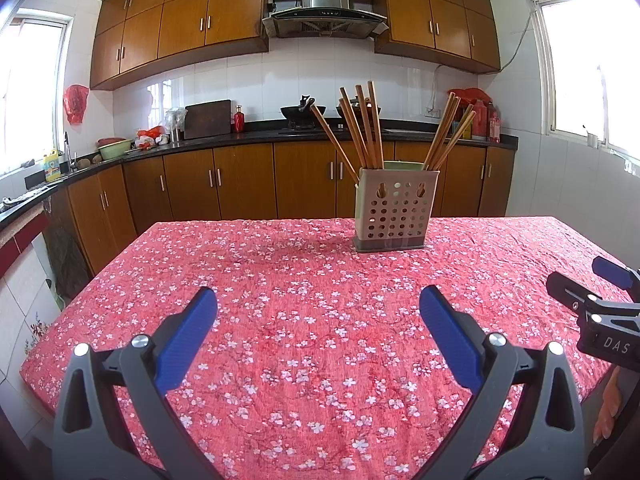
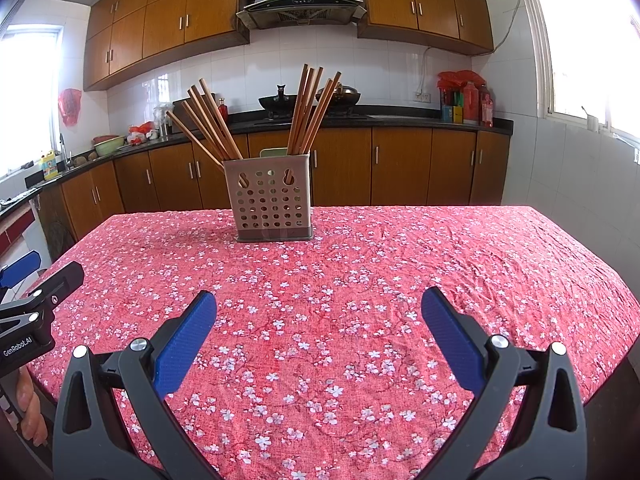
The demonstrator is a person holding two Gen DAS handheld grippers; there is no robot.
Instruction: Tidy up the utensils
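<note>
L claw (image 1: 318,304) wide apart, nothing held, R claw (image 2: 319,307) same, bare tablecloth (image 1: 304,280) between, chopstick holder (image 1: 396,210) nr far edge

The room is a kitchen with white tiled walls (image 1: 248,80), brown wooden upper cabinets (image 1: 180,28) and matching lower cabinets (image 1: 244,184) under a black countertop (image 1: 256,134) that runs along the far wall and turns along the left side. A steel range hood (image 1: 324,4) is mounted above two woks (image 2: 278,102) on the stove, and a dark cutting board (image 1: 208,118) leans against the far wall. Bright daylight enters through a left window (image 1: 32,88) and a right window (image 1: 592,68); the table in the foreground carries a red floral tablecloth (image 1: 304,304).
</note>
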